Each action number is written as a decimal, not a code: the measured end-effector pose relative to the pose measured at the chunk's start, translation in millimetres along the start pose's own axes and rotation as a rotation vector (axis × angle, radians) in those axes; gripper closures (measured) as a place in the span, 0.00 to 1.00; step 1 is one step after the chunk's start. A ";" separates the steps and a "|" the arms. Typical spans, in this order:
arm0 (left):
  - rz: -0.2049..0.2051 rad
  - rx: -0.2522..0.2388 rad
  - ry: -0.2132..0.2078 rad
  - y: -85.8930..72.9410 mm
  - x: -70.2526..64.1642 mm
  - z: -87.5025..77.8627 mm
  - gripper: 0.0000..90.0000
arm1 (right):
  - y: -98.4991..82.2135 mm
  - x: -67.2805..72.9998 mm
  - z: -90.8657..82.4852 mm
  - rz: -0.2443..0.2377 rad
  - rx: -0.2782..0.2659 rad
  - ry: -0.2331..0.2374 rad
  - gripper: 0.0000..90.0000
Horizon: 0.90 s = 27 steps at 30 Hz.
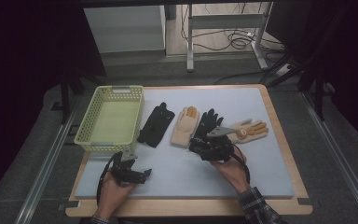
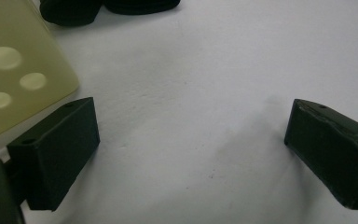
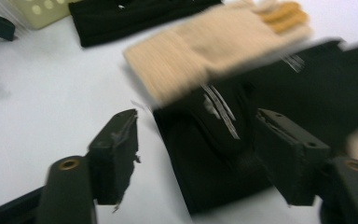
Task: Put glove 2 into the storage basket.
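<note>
Black fabric of a glove [image 3: 242, 140] with silver stripes on its cuff is seen between the two jaws of the right gripper [image 3: 200, 154] in the right gripper view; the cuff lies in the gap, the jaws stand apart on either side of it, and no pad is seen pressing on the cloth. That view is blurred, so contact at the right-hand jaw cannot be told with certainty. In the high view the same black glove [image 1: 208, 122] lies just right of the middle of the frame on the pale blue mat [image 1: 261, 177], its fingers pointing toward the top, with the right gripper [image 1: 204, 144] held at its cuff end by the right hand [image 1: 233, 170].

A cream knitted glove with orange fingertips [image 1: 185, 126] is laid just beside the black glove on its left, and a second cream glove [image 1: 249, 129] is laid on its right, fingers turned to the right. Another black glove [image 1: 156, 123] lies further left, next to a pale yellow perforated basket [image 1: 109, 119] at the left of the mat.

The left gripper [image 1: 142, 175] is held low in the lower left of the high view by the left hand [image 1: 114, 189]. In the left gripper view its jaws are spread wide over bare mat, nothing between them, with a corner of the basket [image 2: 18, 70] at the upper left
</note>
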State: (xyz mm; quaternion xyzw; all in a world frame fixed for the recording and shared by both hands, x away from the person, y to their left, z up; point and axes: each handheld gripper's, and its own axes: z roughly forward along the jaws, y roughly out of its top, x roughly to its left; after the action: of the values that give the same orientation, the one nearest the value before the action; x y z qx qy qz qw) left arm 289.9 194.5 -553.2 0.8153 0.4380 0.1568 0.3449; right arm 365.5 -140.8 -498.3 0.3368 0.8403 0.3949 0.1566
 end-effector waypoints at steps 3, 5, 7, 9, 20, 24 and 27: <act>0.000 0.000 0.000 0.0 0.0 0.0 0.04 | 13.3 5.6 16.1 -0.024 0.001 0.014 0.46; -0.001 0.000 -0.001 0.0 0.0 0.0 0.04 | 27.3 10.2 33.0 -0.042 0.010 0.023 0.51; -0.001 0.000 -0.001 0.0 0.1 0.0 0.04 | 36.7 13.2 43.8 -0.055 0.016 0.021 0.55; -0.001 0.000 -0.001 0.0 0.1 0.0 0.04 | 45.6 15.2 54.3 -0.065 0.019 0.020 0.58; 0.000 0.001 -0.001 -0.1 0.2 0.1 0.04 | 79.0 22.4 107.0 -0.051 0.035 0.041 0.51; -0.001 0.000 -0.001 -0.1 0.0 0.1 0.04 | 89.3 28.2 132.9 -0.052 0.053 0.030 0.40; -0.002 0.000 -0.002 -0.1 0.0 0.1 0.04 | 91.9 29.6 149.2 -0.041 0.075 0.024 0.35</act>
State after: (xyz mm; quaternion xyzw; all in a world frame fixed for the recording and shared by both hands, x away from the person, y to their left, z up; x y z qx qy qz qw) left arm 290.0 194.5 -553.4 0.8150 0.4383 0.1558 0.3454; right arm 463.7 5.3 -522.9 0.3206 0.8629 0.3640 0.1418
